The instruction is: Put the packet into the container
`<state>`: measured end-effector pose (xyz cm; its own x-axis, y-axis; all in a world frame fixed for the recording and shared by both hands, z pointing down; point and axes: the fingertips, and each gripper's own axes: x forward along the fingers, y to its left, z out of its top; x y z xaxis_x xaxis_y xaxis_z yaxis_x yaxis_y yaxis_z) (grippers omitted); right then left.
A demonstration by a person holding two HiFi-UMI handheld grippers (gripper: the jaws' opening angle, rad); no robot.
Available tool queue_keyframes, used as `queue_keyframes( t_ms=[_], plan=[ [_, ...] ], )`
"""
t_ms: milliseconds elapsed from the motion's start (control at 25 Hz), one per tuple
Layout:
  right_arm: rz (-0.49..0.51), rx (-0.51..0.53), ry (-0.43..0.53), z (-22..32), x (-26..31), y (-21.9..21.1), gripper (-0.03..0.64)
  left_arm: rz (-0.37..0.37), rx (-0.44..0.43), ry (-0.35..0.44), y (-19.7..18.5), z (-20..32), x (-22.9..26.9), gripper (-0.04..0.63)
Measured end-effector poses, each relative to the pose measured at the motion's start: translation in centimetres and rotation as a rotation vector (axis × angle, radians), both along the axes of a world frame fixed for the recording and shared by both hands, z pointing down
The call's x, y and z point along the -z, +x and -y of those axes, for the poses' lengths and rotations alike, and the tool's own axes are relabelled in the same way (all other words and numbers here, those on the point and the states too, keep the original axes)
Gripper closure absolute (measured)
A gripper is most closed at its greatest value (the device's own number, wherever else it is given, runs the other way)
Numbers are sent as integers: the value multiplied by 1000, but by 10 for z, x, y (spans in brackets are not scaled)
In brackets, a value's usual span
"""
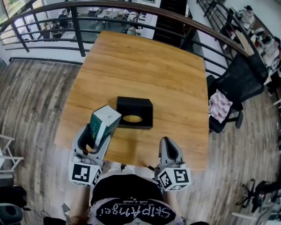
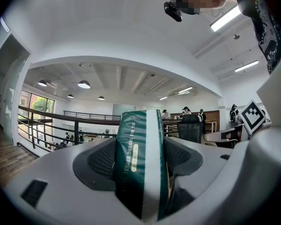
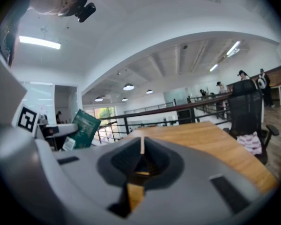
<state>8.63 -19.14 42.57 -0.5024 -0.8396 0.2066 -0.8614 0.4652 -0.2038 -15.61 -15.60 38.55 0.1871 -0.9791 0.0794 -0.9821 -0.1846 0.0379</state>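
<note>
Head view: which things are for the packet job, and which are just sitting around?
For the job: green packet, gripped by the left gripper; black container on the wooden table.
Just around: right gripper, shut and empty; black chair with a pink cloth; railing.

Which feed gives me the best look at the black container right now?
The head view: the black container sits whole on the wooden table, its oval opening facing up, beside the packet held in the left gripper. The left gripper view shows only packet and room; the right gripper view shows tabletop but no container.
</note>
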Motion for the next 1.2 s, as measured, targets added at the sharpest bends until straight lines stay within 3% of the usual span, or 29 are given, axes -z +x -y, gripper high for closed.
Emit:
queue_keyframes(
  t_ms=[680, 960, 1200],
  plan=[
    [11, -48, -14, -8, -3, 7, 575, 120, -182, 1, 0, 26, 17, 252],
    [21, -75, -25, -10, -5, 12, 575, 122, -243, -67, 12, 48, 2, 252],
    [23, -99, -36, -5, -11, 16, 575, 209, -349, -64, 25, 74, -12, 253]
  ],
)
